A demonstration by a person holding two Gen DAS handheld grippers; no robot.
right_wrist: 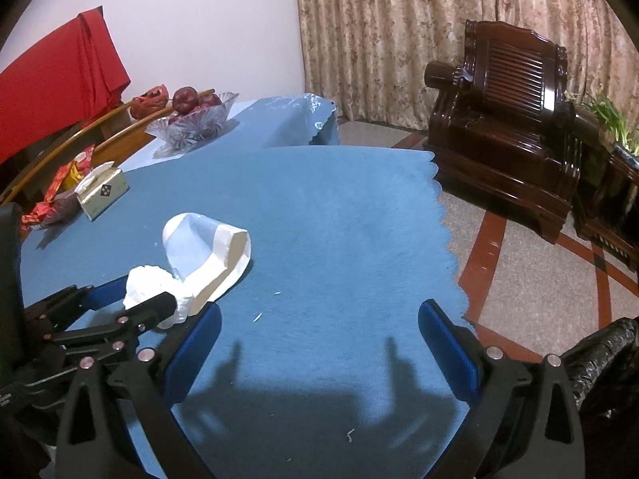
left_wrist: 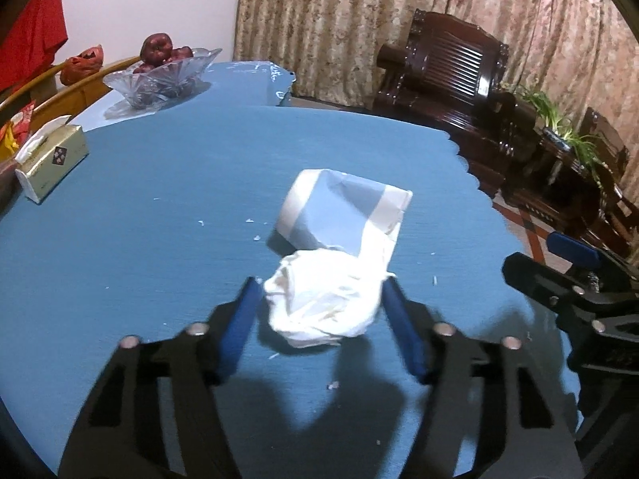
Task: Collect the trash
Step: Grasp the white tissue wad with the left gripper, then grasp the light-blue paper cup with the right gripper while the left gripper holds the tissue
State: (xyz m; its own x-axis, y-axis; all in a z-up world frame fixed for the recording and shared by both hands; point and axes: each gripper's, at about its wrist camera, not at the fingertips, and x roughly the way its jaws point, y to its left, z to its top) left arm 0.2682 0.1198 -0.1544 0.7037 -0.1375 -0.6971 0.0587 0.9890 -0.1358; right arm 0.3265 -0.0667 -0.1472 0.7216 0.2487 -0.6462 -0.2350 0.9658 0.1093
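**Left claw closes around crumpled tissue on blue table**

At nine o'clock in the left wrist view a tissue box lies on the blue tablecloth, and a glass fruit bowl holding dark red fruit stands at eleven o'clock. Near the centre a crushed paper cup lies on its side. Just below it, toward six o'clock, a crumpled white tissue sits between the blue pads of the left gripper. Both pads touch the wad's sides, so the half-closed claw holds the tissue. White crumbs dot the cloth around it.

At three o'clock the right gripper enters the left view. In its own view its jaws stand wide with only bare cloth between them. A dark wooden armchair stands at two o'clock before patterned curtains.
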